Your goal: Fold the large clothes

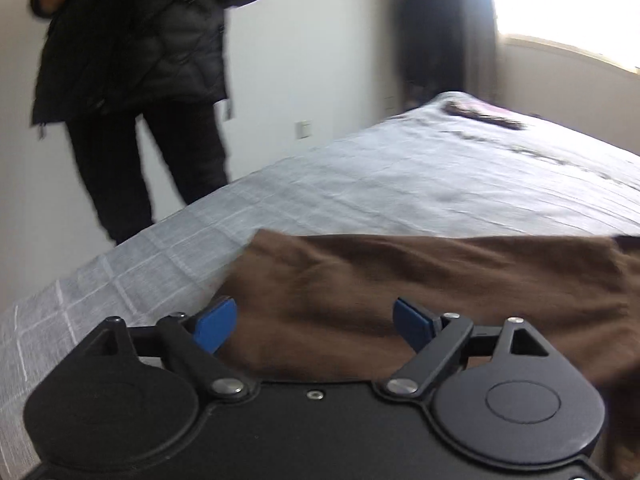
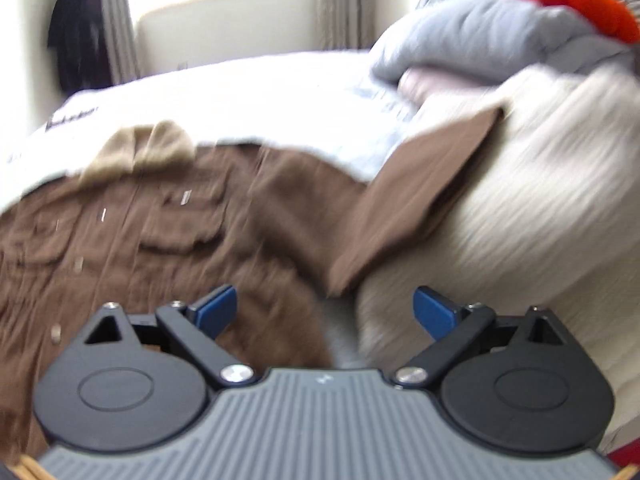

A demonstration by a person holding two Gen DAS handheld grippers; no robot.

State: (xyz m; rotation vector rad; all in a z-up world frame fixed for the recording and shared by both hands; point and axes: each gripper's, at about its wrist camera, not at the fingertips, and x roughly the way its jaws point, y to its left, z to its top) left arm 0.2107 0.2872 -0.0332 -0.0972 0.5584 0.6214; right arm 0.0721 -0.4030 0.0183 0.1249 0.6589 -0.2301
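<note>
A brown jacket (image 2: 160, 240) with a tan collar (image 2: 140, 152) lies spread on the bed, front up, one sleeve (image 2: 420, 196) stretched toward a white quilt. In the left wrist view the jacket's brown cloth (image 1: 400, 280) lies across the bed just ahead of my left gripper (image 1: 314, 324), which is open with its blue pads wide apart above the cloth and nothing pinched. My right gripper (image 2: 326, 314) is open too, hovering over the jacket's lower edge beside the sleeve cuff, with nothing between its fingers.
The bed (image 1: 400, 184) has a pale grey checked cover. A person in a dark padded coat (image 1: 132, 60) stands by the wall at its far side. A white quilt (image 2: 520, 220), grey pillow (image 2: 480, 36) and orange plush toy (image 2: 580, 0) sit at the right. Dark clothes (image 1: 440, 32) hang beside the window.
</note>
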